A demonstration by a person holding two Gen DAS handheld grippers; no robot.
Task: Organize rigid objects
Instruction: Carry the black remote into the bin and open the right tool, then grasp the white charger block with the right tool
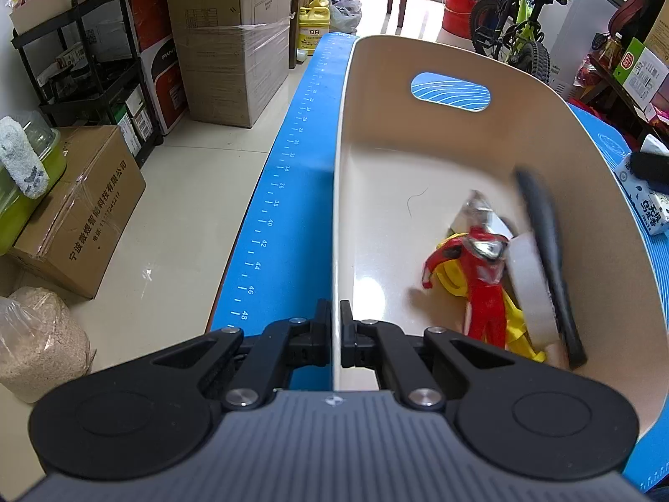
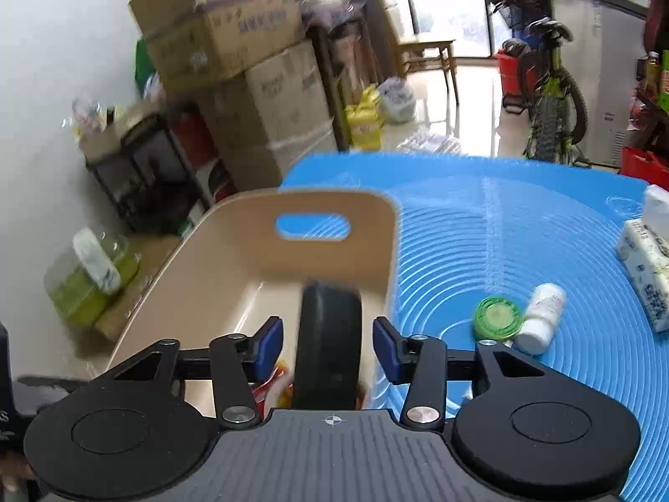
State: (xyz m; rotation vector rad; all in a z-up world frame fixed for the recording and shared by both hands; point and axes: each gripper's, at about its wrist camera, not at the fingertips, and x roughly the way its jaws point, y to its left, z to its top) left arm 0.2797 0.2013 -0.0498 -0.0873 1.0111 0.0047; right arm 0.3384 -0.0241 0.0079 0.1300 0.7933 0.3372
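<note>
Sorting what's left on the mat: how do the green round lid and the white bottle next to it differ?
The green lid is flat, round and ridged in rings; the white bottle is a longer cylinder. The lid shows its broad face toward the camera, while the bottle lies on its side with its cap end nearer the camera. The lid is bright green; the bottle is white with a faint printed label. Both rest side by side on the blue mat, outside the beige bin.

mat ruler 34–48, jug "立白"
</note>
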